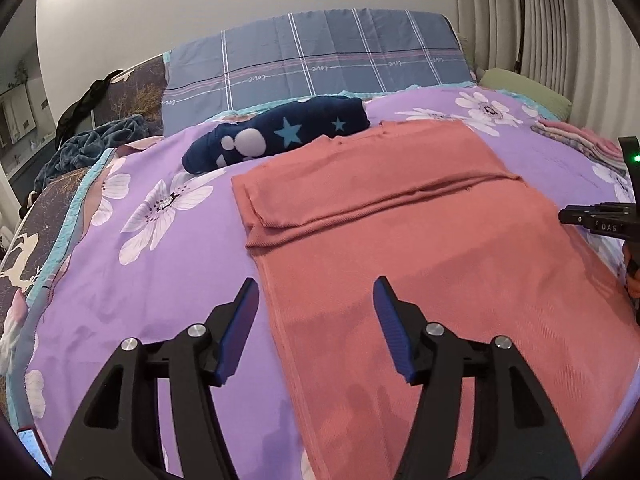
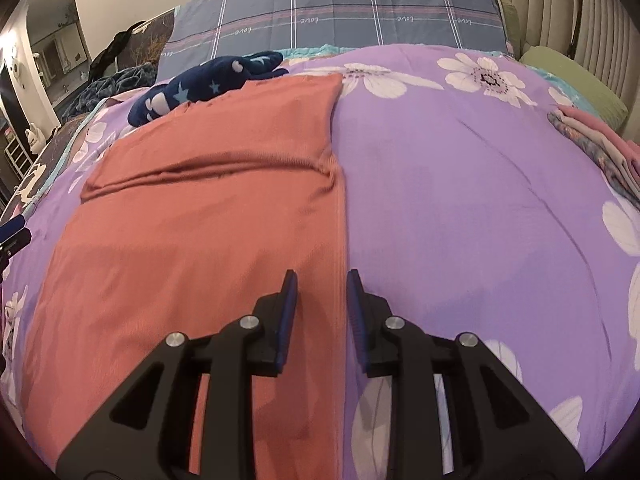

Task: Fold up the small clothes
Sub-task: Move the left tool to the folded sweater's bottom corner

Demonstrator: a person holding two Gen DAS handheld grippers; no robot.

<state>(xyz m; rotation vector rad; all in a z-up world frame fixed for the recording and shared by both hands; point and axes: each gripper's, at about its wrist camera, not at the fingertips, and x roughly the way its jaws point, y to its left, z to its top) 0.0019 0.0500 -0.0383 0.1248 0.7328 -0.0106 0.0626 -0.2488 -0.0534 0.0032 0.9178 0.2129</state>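
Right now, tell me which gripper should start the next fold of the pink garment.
Either, probably both: the left gripper hovers open at the pink garment's left edge, and the right gripper hovers open at its right edge. Neither holds cloth yet.

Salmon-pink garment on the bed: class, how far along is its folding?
Done: the salmon-pink garment lies flat on the purple floral cover, with one fold across its upper part. In hand: nothing; the left gripper and right gripper sit over its two long edges, jaws open and empty. Left: the remaining folds, then perhaps adding it to the folded stack.
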